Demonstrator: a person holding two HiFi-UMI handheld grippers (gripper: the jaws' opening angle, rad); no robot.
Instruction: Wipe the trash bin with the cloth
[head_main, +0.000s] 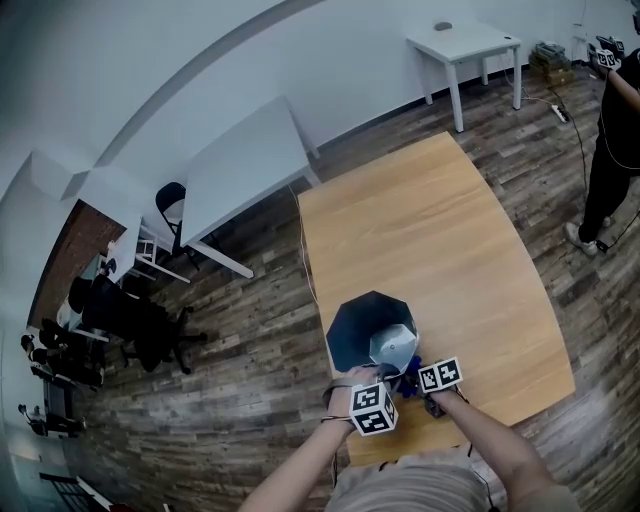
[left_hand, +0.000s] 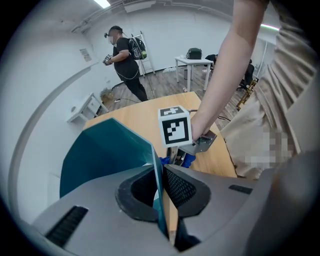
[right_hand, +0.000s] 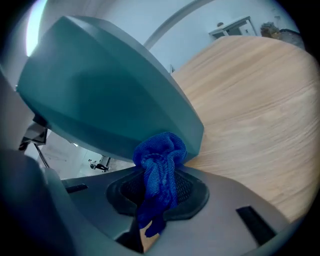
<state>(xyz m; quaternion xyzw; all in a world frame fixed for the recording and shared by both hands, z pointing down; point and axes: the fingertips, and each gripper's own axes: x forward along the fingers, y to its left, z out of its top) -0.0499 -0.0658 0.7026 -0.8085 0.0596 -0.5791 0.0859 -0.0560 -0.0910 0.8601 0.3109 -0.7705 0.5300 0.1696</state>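
At the near-left rim of the trash bin (head_main: 365, 325): left gripper (left_hand: 161, 195), clamped on the thin teal wall, one pad inside, one outside. Standing on the wooden table (head_main: 430, 230) close to its near edge, dark opening upward. Against the trash bin's near-right outer side: right gripper (right_hand: 157, 192), closed tight on a bunched blue cloth (right_hand: 159, 165), with the cloth's top touching the teal wall low down, just above the tabletop. Well beyond the trash bin, far right: a person (head_main: 610, 150) in dark clothes on the plank floor (head_main: 250, 330).
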